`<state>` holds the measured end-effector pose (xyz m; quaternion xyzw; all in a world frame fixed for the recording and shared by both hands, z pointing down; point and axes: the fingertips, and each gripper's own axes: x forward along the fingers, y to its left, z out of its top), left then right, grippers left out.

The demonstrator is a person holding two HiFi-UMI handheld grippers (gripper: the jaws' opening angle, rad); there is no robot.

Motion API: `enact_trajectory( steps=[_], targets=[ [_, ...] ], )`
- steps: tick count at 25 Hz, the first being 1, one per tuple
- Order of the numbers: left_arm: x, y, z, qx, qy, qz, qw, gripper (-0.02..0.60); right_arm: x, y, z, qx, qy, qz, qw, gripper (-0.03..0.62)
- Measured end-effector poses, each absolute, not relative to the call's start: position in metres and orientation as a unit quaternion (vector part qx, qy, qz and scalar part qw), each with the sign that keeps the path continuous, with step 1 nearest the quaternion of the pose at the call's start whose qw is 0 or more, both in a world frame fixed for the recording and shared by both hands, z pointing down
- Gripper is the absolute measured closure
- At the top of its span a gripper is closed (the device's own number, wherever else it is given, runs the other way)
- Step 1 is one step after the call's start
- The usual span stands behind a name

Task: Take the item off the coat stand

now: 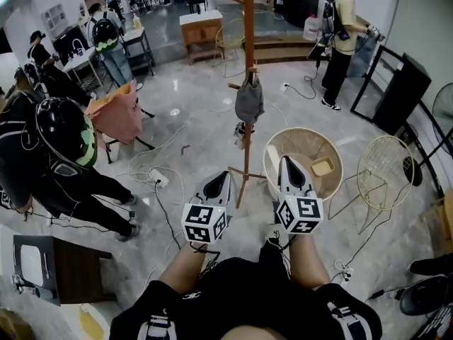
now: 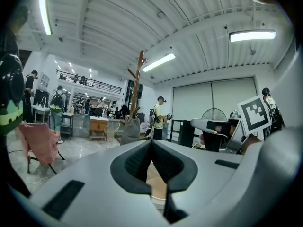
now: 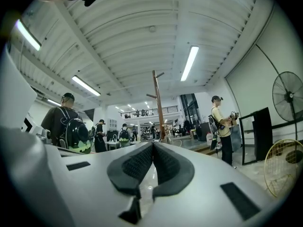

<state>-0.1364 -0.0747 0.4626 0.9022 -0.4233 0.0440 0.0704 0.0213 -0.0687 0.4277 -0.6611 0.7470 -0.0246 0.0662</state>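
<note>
The wooden coat stand [image 1: 248, 41] rises from the pale, glossy floor [image 1: 191, 119] just ahead of the person. A grey cloth bag [image 1: 249, 101] hangs against the pole about halfway up, beneath a short peg, and nothing grips it.

Both tongs are held out low in front of the person, pointing toward the stand and well short of it. The left tongs [image 1: 226, 174] sit just left of the stand's foot, their dark pads [image 2: 137, 160] pressed together at the tip and empty. The right tongs [image 1: 284, 160] are also closed, pads [image 3: 135, 167] meeting with nothing between them. In the head view they overlap the left side of a round woven basket [image 1: 306, 130] to the right of the stand. A pale wire chair [image 1: 386, 163] stands beyond the basket.
</note>
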Motion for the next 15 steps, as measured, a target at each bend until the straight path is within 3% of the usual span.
enact_trajectory(
  steps=[15],
  targets=[
    [-0.027,-0.282,0.441,0.879,-0.47,0.036,0.068,0.566,0.127,-0.291,0.404,-0.622,0.78,-0.01,0.066,0.578]
  ],
)
